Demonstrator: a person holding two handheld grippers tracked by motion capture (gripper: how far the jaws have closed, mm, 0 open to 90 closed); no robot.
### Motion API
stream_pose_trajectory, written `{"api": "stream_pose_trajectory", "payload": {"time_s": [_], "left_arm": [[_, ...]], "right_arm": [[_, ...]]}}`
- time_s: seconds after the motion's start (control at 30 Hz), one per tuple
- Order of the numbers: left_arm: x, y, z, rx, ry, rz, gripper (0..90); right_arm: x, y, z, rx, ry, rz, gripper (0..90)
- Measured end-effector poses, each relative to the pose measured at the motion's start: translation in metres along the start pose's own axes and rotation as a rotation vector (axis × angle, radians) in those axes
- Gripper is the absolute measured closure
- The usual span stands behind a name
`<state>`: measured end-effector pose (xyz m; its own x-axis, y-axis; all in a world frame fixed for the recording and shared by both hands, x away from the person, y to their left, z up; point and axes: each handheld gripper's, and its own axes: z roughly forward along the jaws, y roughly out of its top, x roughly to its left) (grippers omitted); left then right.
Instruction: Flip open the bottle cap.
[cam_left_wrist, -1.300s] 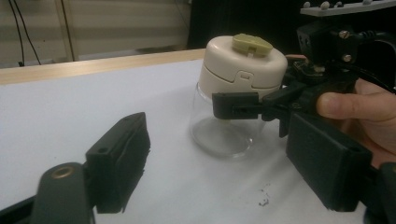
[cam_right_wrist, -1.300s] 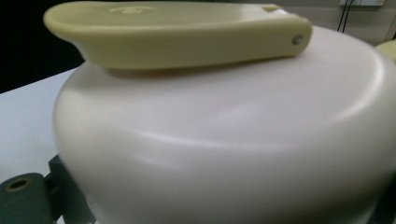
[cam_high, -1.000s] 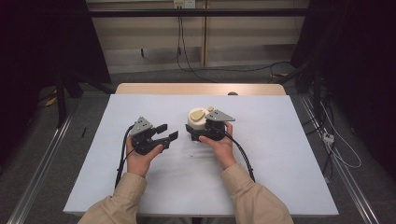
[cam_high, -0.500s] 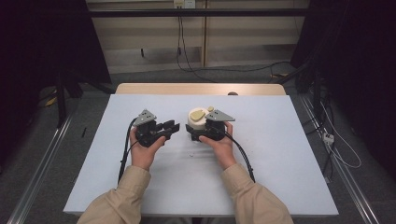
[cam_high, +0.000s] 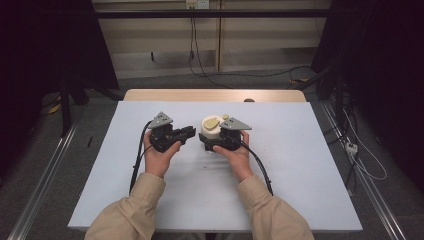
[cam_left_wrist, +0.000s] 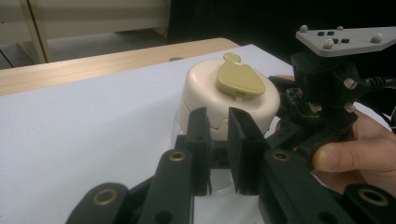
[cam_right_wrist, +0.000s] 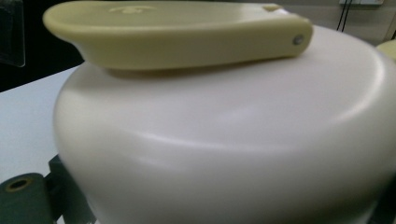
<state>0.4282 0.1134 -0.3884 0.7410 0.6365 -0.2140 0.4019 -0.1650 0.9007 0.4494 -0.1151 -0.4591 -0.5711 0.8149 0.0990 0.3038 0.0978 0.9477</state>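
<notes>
While one cream container (cam_high: 210, 131) stays clamped in the right gripper (cam_high: 216, 142) mid-table, the left gripper (cam_high: 189, 132), empty, has just narrowed, moving closer.

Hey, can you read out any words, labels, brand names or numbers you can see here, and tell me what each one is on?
No text can be read.
Yellow flap on the cream lid: a faint raised mark on top, too blurred to read.
Grey plate on the right gripper: only screws and dark holes, no lettering.
</notes>
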Motion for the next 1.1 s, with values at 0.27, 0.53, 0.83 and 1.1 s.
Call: {"api": "stream_pose_trajectory", "payload": {"time_s": [0.27, 0.53, 0.83, 1.1], "left_arm": [[0.002, 0.003, 0.003, 0.012, -0.012, -0.005, 88.3], [0.0, 0.008, 0.009, 0.024, -0.027, 0.009, 90.0], [-0.001, 0.008, 0.017, 0.061, -0.028, -0.001, 90.0], [-0.002, 0.007, 0.023, 0.071, -0.028, -0.004, 90.0]], "right_arm": [[0.0, 0.0, 0.0, 0.0, -0.001, 0.004, 6.3], [0.0, 0.0, 0.0, 0.002, -0.001, 0.005, 6.3], [0.0, 0.0, 0.0, 0.002, 0.0, 0.005, 6.3], [0.0, 0.0, 0.0, 0.003, 0.0, 0.005, 6.3]]}}
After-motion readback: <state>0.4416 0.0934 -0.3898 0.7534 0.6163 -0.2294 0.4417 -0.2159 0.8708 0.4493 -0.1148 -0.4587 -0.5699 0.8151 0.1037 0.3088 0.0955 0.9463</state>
